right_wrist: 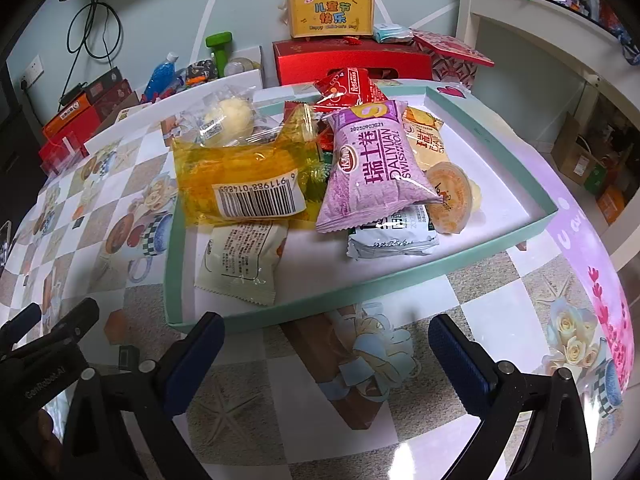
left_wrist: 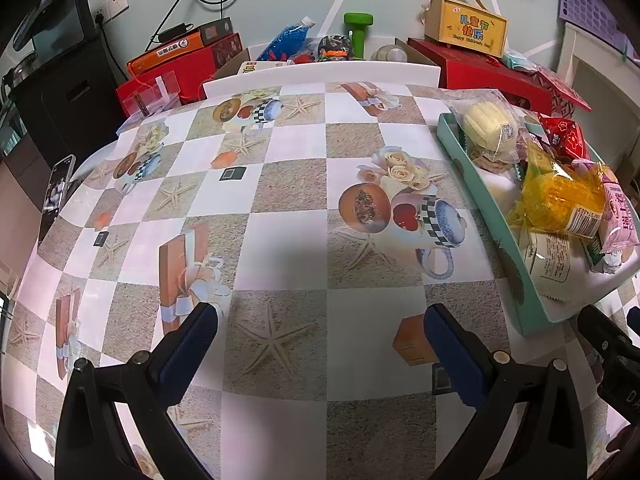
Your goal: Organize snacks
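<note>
Hovering with left gripper (left_wrist: pixel 320 340) and right gripper (right_wrist: pixel 326 340) both spread empty, snacks (right_wrist: pixel 372 172) already lying heaped in the teal tray (right_wrist: pixel 400 272), bench (left_wrist: pixel 280 208) apparently holding none.

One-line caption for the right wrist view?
Open right gripper hovers before a teal tray piled with wrapped snacks, a purple Swiss roll pack on top.

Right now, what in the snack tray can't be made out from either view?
- Green-white packet: front hidden under the purple Swiss roll, right wrist view.
- Red-green wrappers: buried behind the yellow bag.
- Tray: far side cut by the left view's edge.
</note>
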A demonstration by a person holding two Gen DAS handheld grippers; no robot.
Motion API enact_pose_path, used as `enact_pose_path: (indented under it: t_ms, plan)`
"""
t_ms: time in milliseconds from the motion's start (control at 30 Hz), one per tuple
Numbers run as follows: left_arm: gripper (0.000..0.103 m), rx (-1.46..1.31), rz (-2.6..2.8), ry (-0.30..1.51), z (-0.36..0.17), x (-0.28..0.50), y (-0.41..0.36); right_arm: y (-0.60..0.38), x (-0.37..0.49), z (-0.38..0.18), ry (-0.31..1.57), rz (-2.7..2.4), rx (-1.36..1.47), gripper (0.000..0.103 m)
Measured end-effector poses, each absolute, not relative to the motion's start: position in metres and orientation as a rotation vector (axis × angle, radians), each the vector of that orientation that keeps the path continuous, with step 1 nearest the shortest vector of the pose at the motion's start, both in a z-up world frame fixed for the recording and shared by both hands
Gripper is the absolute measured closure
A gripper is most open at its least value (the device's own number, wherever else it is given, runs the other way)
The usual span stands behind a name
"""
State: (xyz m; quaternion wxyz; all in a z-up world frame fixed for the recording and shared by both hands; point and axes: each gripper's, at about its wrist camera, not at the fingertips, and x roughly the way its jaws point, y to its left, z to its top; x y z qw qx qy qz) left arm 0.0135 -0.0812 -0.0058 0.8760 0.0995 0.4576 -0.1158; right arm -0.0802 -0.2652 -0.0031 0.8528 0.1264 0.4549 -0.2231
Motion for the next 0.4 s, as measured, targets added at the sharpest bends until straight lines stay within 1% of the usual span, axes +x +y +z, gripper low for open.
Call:
enact_pose_path:
  t_ms: [400]
  plan:
    - [0.000,0.206,-0.247,0.949,-0.0052,0.0132,-0.0804,-0.2663,-0.0785,-0.0050,0.965,-0.459,0.263,0.000]
